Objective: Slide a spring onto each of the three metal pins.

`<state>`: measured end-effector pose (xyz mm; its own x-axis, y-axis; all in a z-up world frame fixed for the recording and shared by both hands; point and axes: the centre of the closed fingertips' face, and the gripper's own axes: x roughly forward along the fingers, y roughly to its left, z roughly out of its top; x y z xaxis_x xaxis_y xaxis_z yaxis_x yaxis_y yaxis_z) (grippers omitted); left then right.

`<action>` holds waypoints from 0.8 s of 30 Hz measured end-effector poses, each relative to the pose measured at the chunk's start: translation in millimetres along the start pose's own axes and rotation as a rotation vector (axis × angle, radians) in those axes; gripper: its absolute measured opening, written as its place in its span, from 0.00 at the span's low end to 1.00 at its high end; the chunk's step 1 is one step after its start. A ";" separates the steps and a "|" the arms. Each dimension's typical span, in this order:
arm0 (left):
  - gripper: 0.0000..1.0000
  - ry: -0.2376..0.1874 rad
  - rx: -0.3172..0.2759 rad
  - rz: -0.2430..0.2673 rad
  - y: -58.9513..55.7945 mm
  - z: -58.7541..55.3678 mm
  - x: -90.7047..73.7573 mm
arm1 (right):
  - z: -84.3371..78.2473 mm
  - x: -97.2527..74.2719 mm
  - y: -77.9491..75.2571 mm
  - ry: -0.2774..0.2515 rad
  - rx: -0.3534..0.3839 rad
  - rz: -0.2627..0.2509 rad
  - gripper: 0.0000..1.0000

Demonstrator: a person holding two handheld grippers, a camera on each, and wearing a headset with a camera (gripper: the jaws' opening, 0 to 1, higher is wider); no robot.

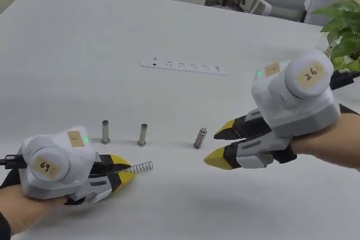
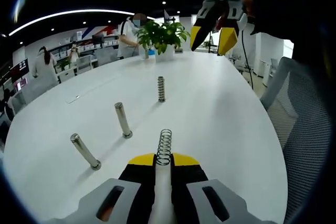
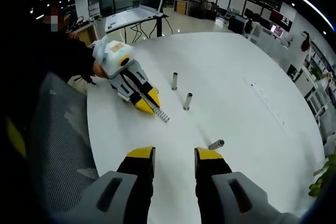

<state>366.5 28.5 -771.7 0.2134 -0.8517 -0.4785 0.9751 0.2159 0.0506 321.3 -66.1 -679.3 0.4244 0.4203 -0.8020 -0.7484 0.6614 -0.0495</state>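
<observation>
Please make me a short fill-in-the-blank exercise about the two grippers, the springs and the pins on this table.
1. The left gripper is shut on a ____.
2. The right gripper is ____ and holds nothing.
3. Beside the sprung pin stand ____ bare pins.
Missing words: spring; open; two.

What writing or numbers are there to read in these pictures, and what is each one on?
"69", handwritten, then a mark I cannot make out: round sticker on the back of the left hand-held gripper.
"26", handwritten, then an unclear mark: round sticker on the back of the right hand-held gripper.
Small tan tag on the left one, another on the right: too small to read.
Power strip: nothing readable.
</observation>
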 end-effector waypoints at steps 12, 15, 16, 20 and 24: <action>0.02 -0.067 0.011 0.025 -20.5 29.4 -41.6 | 25.3 14.4 28.0 -0.038 -0.101 0.107 0.27; 0.02 -0.082 0.020 0.035 -26.2 36.7 -54.0 | 31.1 17.1 37.2 -0.048 -0.134 0.139 0.27; 0.02 -0.085 0.024 0.037 -28.1 38.2 -56.6 | 33.7 17.7 40.8 -0.055 -0.141 0.154 0.27; 0.02 -0.093 0.041 0.044 -37.1 45.3 -67.0 | 40.0 18.7 49.6 -0.072 -0.163 0.185 0.27; 0.02 -0.108 0.049 0.052 -44.5 53.3 -74.5 | 42.8 19.5 61.7 -0.076 -0.199 0.225 0.26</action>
<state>310.4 56.9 -691.6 0.2666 -0.8868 -0.3775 0.9637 0.2400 0.1168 305.3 9.5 -672.5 0.2679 0.5922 -0.7599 -0.9097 0.4152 0.0029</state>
